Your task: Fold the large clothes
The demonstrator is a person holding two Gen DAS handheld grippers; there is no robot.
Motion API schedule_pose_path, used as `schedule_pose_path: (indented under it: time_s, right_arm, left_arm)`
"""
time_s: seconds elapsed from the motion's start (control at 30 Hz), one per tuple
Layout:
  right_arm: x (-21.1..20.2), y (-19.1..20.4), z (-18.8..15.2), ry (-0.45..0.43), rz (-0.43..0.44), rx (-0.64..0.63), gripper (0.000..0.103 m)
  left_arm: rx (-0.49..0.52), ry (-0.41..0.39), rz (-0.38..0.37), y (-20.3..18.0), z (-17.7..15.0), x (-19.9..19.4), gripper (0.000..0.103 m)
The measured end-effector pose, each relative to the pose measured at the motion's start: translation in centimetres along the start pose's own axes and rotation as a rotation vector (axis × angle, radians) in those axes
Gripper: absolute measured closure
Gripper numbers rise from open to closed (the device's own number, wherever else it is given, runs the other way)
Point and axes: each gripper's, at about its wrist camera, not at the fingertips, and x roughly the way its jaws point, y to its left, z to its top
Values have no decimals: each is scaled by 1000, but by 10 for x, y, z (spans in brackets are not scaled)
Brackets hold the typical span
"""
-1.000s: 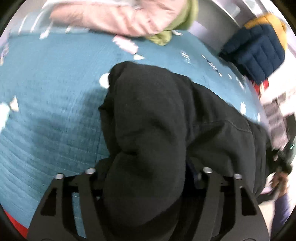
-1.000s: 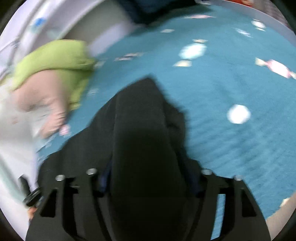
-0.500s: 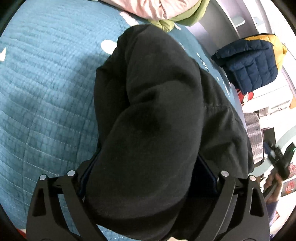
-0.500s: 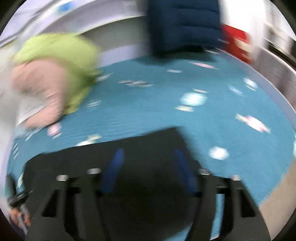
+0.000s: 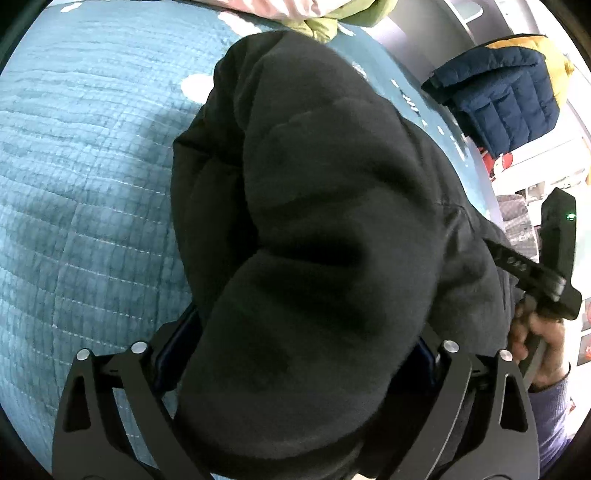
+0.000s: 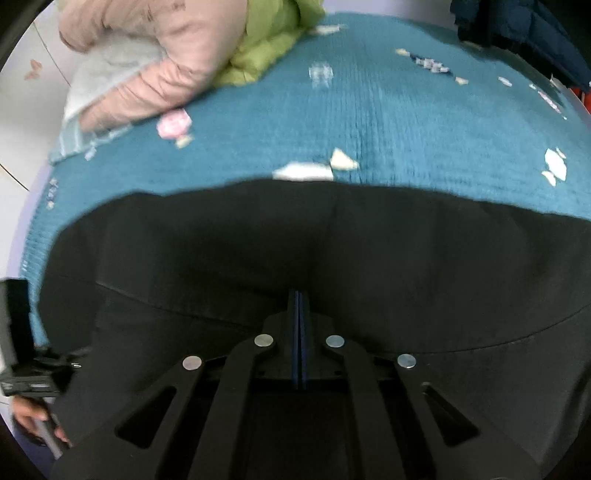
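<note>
the black garment (image 5: 332,240) lies bunched on the teal quilted bed (image 5: 85,177). the left claw (image 5: 295,369) straddles a thick fold, its jaws opening wide. the right claw (image 6: 298,332) is clenched tight, empty, above the garment's flat part.

Black garment (image 5: 332,221) hides left gripper (image 5: 295,373) pads; navy jacket (image 6: 517,26) cut off at 1 o'clock, bedspread (image 6: 369,110) print blurred.
</note>
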Motion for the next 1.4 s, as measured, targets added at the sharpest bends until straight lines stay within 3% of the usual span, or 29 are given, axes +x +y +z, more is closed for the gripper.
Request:
schedule_pose_path:
  time_s: [0.17,0.23,0.3,0.43,0.53,0.63,0.77,0.97,1.07,1.17,1.2,1.27,1.33,1.4]
  right_arm:
    - [13,-20,0,6,53,76,103]
    - [1,-11,-2,-6,26,34,103]
    - [-24,-12,-7,-9,56,57,103]
    - [-71,-7,-46,4,103,36,100]
    - [-52,-8,-81,79,56,40,103]
    - [-10,-19,-98,90,56,78,103]
    - [-4,-22,-94,90,72,95,103]
    - [-29,-33,-101,14,135,133,103]
    - [-49,-40,-115,-65,180,176,96]
    - [-85,-36,-133,-187,198,181,63]
    - [-98,-33,-140,-238,189,167,48]
    - [-127,-25,-155,-341,165,125,45]
    - [-151,-17,-169,-442,145,90,32]
    - [-171,-6,-184,-532,118,47,28]
  left_arm:
    - [-11,29,17,-6,7,12,5]
    - [-11,48,21,-9,8,14,5]
    - [-7,53,9,-11,9,14,5]
    - [-12,51,0,-14,8,12,5]
    - [7,31,-7,-9,2,4,6]
    - [68,6,-28,-25,-1,-5,19]
    - [122,-26,-26,-41,-5,-18,46]
    - [149,-43,-102,-56,-8,-47,55]
    - [201,-49,-117,-84,-14,-67,55]
    - [249,-58,-108,-118,-14,-76,56]
    - [262,-61,-107,-127,-15,-79,55]
    - [280,-62,-98,-154,-14,-79,55]
    - [300,-59,-80,-164,-19,-82,55]
    - [302,-45,-63,-180,-22,-84,55]
